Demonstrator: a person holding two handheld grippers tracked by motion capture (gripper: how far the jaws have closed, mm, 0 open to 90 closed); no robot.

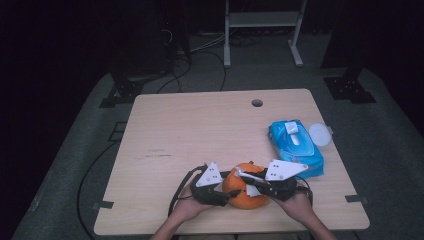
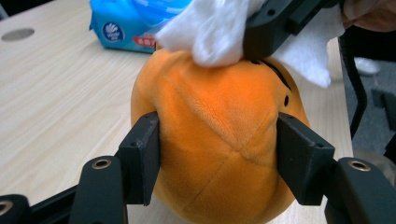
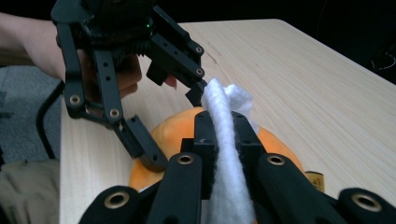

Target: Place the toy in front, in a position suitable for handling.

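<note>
An orange plush toy (image 1: 245, 192) sits near the table's front edge. My left gripper (image 1: 220, 192) is shut on the plush toy (image 2: 219, 140), one jaw against each of its sides. My right gripper (image 1: 250, 181) is shut on a white wipe (image 3: 224, 154) and presses it onto the top of the plush toy (image 3: 163, 133). In the left gripper view the white wipe (image 2: 210, 32) lies bunched on the toy's crown under the right gripper's jaws. The left gripper (image 3: 173, 128) shows ahead in the right gripper view, straddling the toy.
A blue pack of wet wipes (image 1: 295, 147) with its white lid (image 1: 320, 134) flipped open lies at the right side of the table (image 1: 200, 130). A round cable hole (image 1: 257, 103) sits near the far edge. A white rack leg (image 1: 227, 35) stands behind the table.
</note>
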